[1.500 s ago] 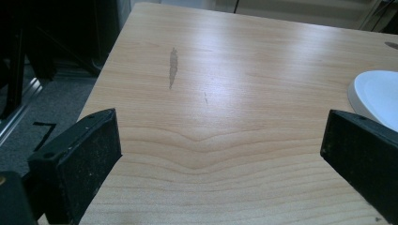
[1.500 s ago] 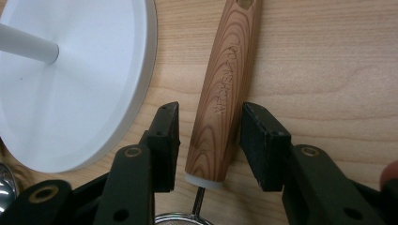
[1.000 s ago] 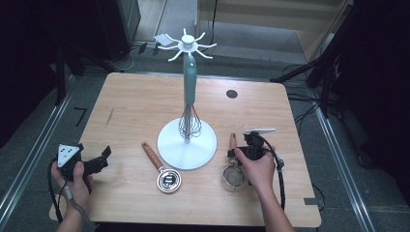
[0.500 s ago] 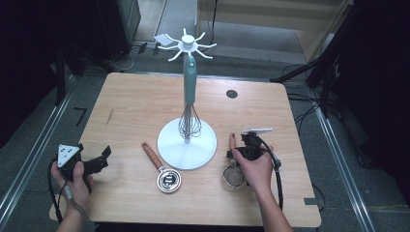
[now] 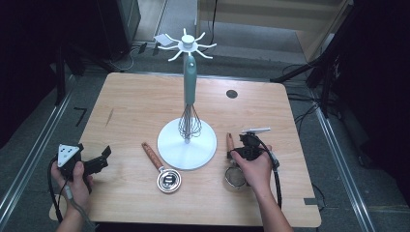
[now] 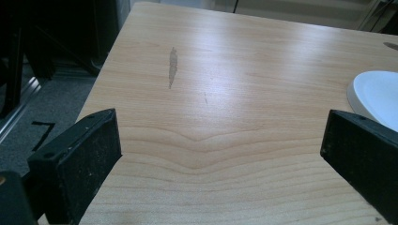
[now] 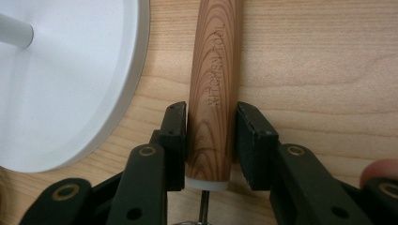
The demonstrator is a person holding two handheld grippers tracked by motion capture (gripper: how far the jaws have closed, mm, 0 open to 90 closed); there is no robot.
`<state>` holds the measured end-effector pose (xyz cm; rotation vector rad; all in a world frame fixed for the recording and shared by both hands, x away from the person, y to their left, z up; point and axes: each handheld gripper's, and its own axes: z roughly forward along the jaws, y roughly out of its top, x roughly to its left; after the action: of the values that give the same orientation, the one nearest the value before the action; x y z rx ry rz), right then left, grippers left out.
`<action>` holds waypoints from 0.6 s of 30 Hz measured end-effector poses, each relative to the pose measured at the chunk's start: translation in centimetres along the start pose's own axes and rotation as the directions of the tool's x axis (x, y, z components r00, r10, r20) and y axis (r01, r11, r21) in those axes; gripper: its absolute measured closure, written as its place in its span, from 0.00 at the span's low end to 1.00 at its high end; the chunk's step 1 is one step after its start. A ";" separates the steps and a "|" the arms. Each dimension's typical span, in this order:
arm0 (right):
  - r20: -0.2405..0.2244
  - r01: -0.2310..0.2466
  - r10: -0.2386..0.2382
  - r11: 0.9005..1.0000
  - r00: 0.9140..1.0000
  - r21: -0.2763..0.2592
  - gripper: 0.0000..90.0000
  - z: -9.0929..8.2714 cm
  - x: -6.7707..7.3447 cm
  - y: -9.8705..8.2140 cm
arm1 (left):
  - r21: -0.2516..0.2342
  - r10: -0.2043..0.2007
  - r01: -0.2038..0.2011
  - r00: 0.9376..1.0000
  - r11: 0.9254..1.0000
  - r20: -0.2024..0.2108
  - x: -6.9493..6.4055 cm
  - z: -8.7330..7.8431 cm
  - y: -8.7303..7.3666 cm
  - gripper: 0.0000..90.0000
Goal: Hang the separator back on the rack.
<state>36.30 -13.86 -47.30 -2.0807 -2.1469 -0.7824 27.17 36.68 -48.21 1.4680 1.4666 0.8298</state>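
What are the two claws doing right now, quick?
Left claw: open, holding nothing, above the wooden table.
Right claw: just been closing, now shut on the brown wooden handle.

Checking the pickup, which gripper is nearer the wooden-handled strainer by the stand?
Right. The right gripper straddles the strainer's wooden handle; the left gripper sits open across the table.

– Strainer (image 5: 235, 177) bowl half hidden under right hand (image 5: 251, 166)?
– Yes. Handle (image 7: 213, 89) cut off at top edge; stand (image 7: 61, 79) base cropped, pole barely visible.
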 end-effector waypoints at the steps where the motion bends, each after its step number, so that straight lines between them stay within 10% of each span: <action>1: 0.005 0.004 -0.004 1.000 1.000 0.000 0.77 0.0 0.0 0.0 | 0.000 0.000 0.000 1.000 1.000 0.000 0.0 0.0 0.0 0.00; 18: 0.107 0.132 -0.133 0.991 0.985 0.020 0.76 0.1 1.5 -0.3 | 0.003 0.002 -0.002 1.000 1.000 0.002 0.0 0.0 0.0 0.00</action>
<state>35.87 -12.39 -46.94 -2.0357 -2.3612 -0.6790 27.20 36.70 -48.22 1.4727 1.4653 0.8272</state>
